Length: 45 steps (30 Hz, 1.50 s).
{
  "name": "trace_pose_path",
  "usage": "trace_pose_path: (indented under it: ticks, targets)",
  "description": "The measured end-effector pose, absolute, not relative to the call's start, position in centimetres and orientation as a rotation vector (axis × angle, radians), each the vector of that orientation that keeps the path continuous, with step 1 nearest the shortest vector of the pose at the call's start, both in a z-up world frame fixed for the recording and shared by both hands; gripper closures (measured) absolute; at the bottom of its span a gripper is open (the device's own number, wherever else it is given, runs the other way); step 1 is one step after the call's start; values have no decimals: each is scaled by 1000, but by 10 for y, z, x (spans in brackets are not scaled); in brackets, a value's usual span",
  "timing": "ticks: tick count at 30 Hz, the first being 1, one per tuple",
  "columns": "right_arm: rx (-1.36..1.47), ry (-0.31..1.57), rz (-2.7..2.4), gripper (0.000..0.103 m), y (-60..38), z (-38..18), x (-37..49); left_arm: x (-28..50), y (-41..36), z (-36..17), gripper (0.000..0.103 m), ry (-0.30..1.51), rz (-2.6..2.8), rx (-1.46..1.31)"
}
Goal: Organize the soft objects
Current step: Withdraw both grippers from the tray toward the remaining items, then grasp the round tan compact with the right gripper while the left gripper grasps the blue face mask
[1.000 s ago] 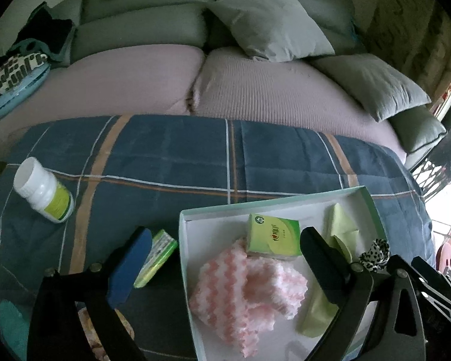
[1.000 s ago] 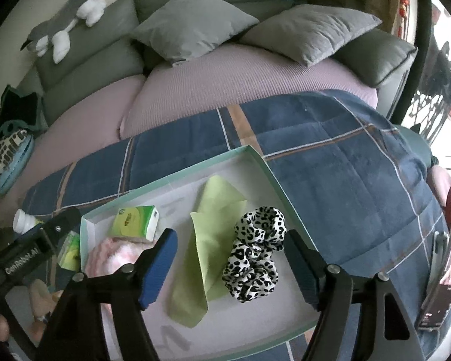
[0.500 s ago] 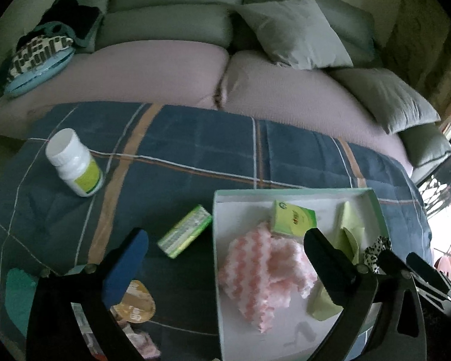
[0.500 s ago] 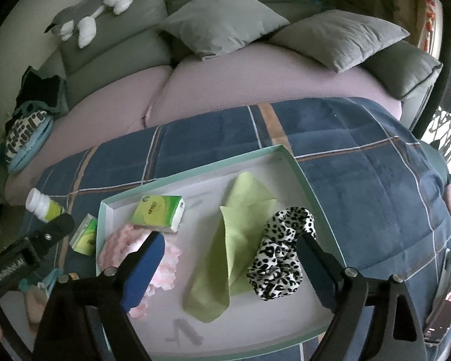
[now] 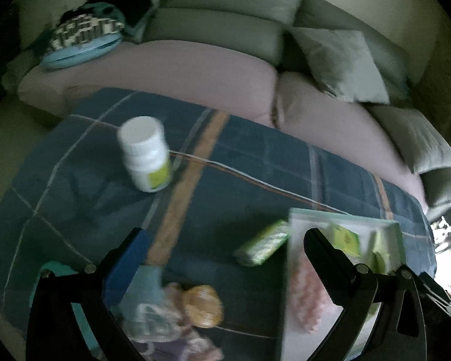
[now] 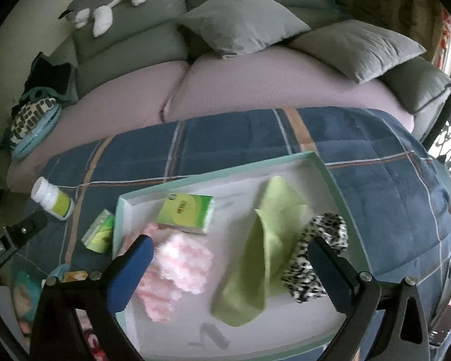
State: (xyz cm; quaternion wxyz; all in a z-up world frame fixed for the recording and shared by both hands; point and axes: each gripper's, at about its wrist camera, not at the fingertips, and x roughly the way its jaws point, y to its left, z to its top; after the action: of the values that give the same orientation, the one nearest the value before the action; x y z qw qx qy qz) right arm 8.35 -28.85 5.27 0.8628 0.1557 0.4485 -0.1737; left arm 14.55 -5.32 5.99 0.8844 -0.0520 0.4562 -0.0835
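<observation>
Plaid blanket [image 6: 375,162] lying before sofa; tray [image 6: 339,186] holding pink knit [image 6: 177,267]. Both grippers' fingers gaping, empty. Left gripper [image 5: 222,258] nearing tissue pack [image 5: 261,246]: grip gently, crosswise.

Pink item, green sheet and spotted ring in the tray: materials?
Pink item: fluffy chenille-like knit, matte, tufted zigzag surface. Green sheet: thin smooth cloth, probably microfibre; it folds in soft creases. Spotted ring: gathered leopard-print fabric scrunchie, slight sheen, likely satin.
</observation>
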Motion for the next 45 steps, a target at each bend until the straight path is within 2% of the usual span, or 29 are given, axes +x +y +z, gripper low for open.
trace_pose_path:
  ticks: [8,15,37,45]
  targets:
    - [329,932,-301,0,-265,52,97,151,-5,63,0,950,-55,-95]
    - [350,903,-253,0,-248,53,107,155,18,55,0,1027,14,-74]
    - [281,1072,40,0,-152,18,141,165,26,32,0,1207,-126,16]
    - [248,1125,121,9,-131,2,147,175,28,28,0,1300,-230,127]
